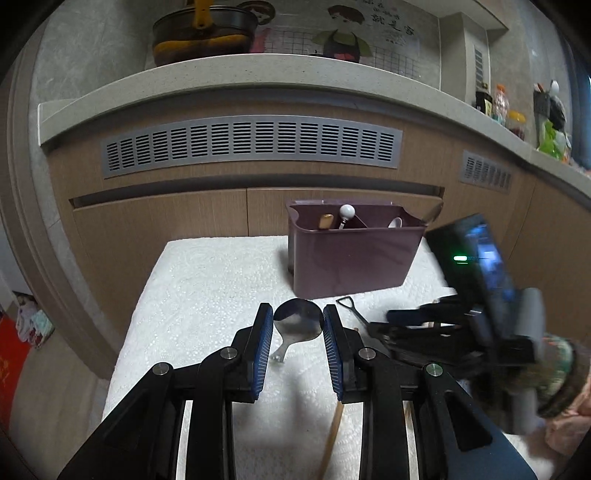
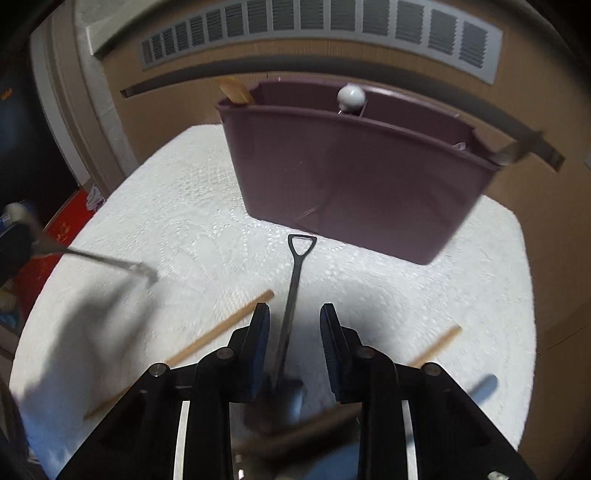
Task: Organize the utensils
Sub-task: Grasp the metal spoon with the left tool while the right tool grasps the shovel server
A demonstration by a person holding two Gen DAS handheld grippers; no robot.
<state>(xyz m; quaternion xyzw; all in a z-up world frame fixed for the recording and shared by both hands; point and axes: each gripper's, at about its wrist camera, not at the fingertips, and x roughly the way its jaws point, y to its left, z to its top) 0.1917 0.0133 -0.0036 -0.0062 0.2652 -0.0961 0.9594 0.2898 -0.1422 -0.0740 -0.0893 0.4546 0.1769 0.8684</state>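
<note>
Spoon first, from the left wrist: the left gripper [image 1: 298, 314] pinches the bowl of a metal spoon [image 1: 295, 323] between its blue pads, one pad on each edge, jaws only partly spread. The spoon's handle hangs toward six o'clock, clear of the white cloth [image 1: 207, 288]. At one o'clock from the spoon stands the purple caddy [image 1: 354, 258]. Only from here do we see into it: a white-knobbed utensil [image 1: 347, 212] and a wooden handle [image 1: 325, 221] in its left compartment, a white spoon [image 1: 395, 222] in its right. At three o'clock the blurred right gripper [image 1: 406, 325] reaches in, held by a patterned sleeve [image 1: 565, 424]. A pot [image 1: 205, 33] sits on the counter at twelve.

From the right wrist we see what the other view hides. A black shovel-handled spoon [image 2: 291, 295] runs between the fingers of the right gripper [image 2: 293, 310], its looped end pointing at twelve toward the caddy [image 2: 351, 177]. The jaws stand partly apart with the thin handle just beside the left pad. The spoon's blade is blurred at the pads' roots, so we cannot tell whether they press on it. Two chopsticks [image 2: 221, 328] lie on the cloth [image 2: 177, 221], at nine and three o'clock of the fingers. At nine o'clock of the frame the left gripper [image 2: 35, 243] is a blur, with the metal spoon [image 2: 110, 262] hanging above its shadow.
</note>
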